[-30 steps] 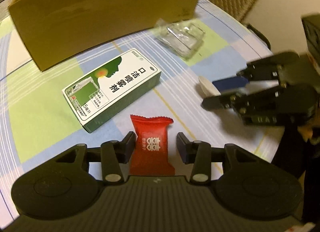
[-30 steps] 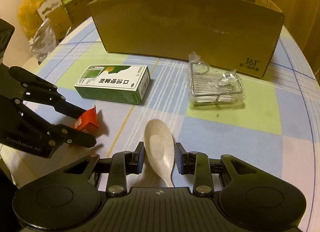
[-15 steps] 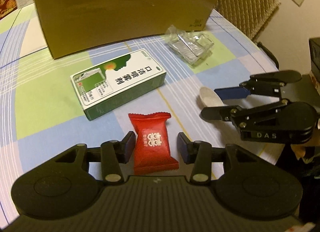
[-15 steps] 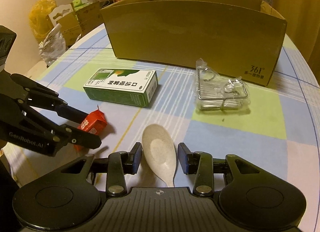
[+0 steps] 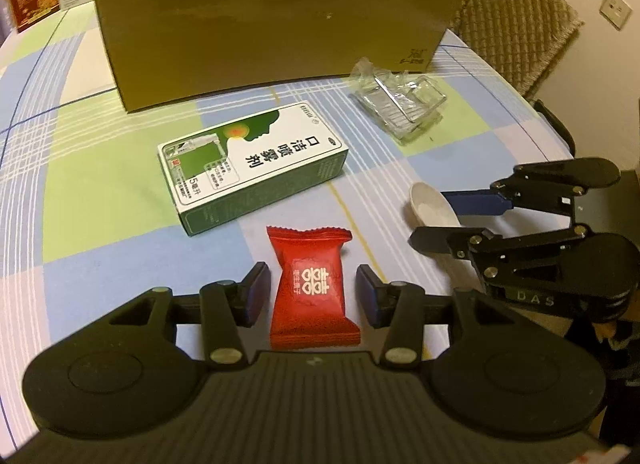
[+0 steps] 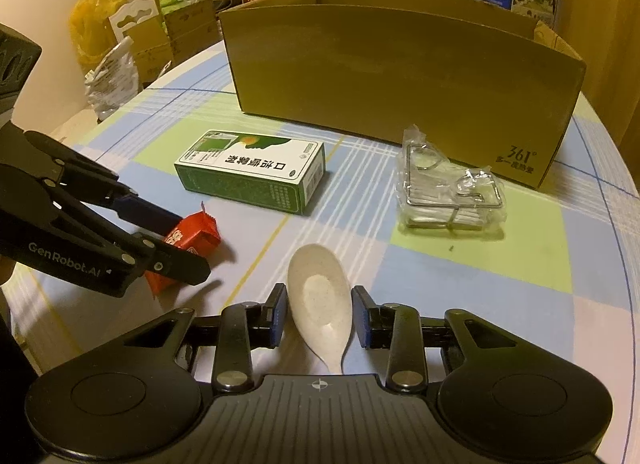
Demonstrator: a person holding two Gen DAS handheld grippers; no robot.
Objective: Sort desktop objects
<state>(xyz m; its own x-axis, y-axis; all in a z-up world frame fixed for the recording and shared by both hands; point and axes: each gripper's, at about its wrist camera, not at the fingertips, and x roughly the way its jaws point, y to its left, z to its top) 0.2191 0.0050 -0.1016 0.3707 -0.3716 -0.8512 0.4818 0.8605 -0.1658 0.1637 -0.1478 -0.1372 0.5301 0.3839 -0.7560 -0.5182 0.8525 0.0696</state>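
Note:
A red candy packet (image 5: 311, 284) lies on the checked tablecloth between the fingers of my left gripper (image 5: 312, 290), which is open around it with gaps on both sides. It also shows in the right wrist view (image 6: 188, 238). A beige spoon (image 6: 320, 296) lies between the fingers of my right gripper (image 6: 319, 310), which is open around its bowl. The spoon also shows in the left wrist view (image 5: 434, 207). A green and white spray box (image 5: 252, 165) and a wrapped wire rack (image 6: 450, 193) lie further off.
A large open cardboard box (image 6: 400, 75) stands at the back of the table, behind the spray box and rack. Cartons and bags are stacked beyond it. A wicker chair (image 5: 516, 19) stands past the table's right edge.
Both views have pulled back and up a little, so the cardboard box shows more fully. Both pairs of fingers stand slightly wider around the candy and the spoon.

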